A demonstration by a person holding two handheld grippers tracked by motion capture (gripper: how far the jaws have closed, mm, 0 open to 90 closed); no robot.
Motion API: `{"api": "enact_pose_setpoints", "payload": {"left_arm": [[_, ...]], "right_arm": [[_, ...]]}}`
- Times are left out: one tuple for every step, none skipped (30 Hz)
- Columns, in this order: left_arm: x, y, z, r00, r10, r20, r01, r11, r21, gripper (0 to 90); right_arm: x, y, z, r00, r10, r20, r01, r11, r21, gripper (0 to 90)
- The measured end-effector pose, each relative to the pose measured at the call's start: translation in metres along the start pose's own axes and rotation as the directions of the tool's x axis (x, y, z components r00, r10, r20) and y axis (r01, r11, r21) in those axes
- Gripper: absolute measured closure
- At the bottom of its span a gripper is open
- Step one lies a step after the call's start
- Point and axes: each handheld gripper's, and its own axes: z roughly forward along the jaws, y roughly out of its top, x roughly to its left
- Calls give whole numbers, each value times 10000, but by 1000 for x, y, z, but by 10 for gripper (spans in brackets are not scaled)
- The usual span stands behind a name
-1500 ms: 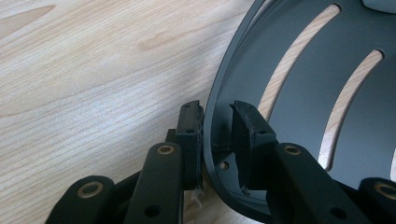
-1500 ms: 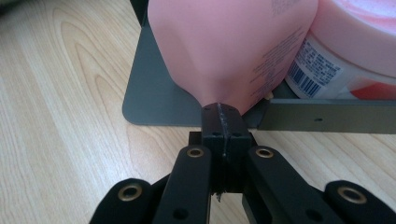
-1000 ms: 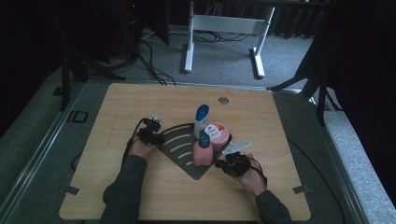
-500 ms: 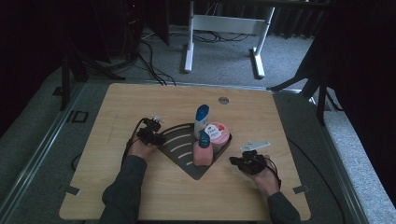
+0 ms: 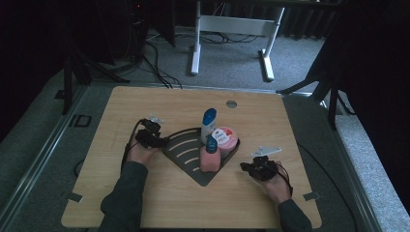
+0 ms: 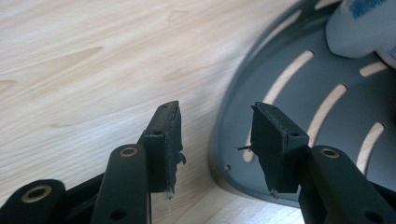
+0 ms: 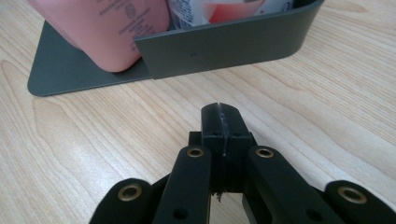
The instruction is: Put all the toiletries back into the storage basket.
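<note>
Tray [image 6: 299, 112] rim between left hand-held gripper [image 6: 215, 135] jaws

A lab-like recording room: a wooden table [image 5: 145, 203] on grey carpet [image 5: 232, 58], cables [image 5: 154, 58] trailing between dark stands

Very little of the print in front of me can be read. The pink bottle [image 7: 100, 30] in the grey tray [image 7: 224, 46] carries fine dark lines of print and a small round symbol on its side, seen from my right hand-held gripper's view, but the letters are too small and tilted for me to make out. The round tub [image 7: 219, 9] beside it shows red and white label art without words I can read. In my left hand-held gripper's view the white bottle [image 6: 359, 28] bears blue lettering, cut off at the edge and illegible.
</note>
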Motion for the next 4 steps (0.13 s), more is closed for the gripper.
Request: {"api": "enact_pose_setpoints", "payload": {"left_arm": [[0,0,0,10000,0,0,0,10000,0,513],[1,0,-1,10000,-41,-50,41,10000,-25,511],[4,-2,-3,9997,-138,-189,136,9999,-91,510],[4,-2,-3,9997,-138,-189,136,9999,-91,510]], "right_arm": [[-1,-1,0,10000,21,4,-21,10000,-14,900],[-1,-1,0,10000,38,42,-38,10000,15,900],[-2,-1,0,9999,29,96,-29,10000,41,900],[-2,-1,0,9999,29,96,-29,10000,41,900]]}}
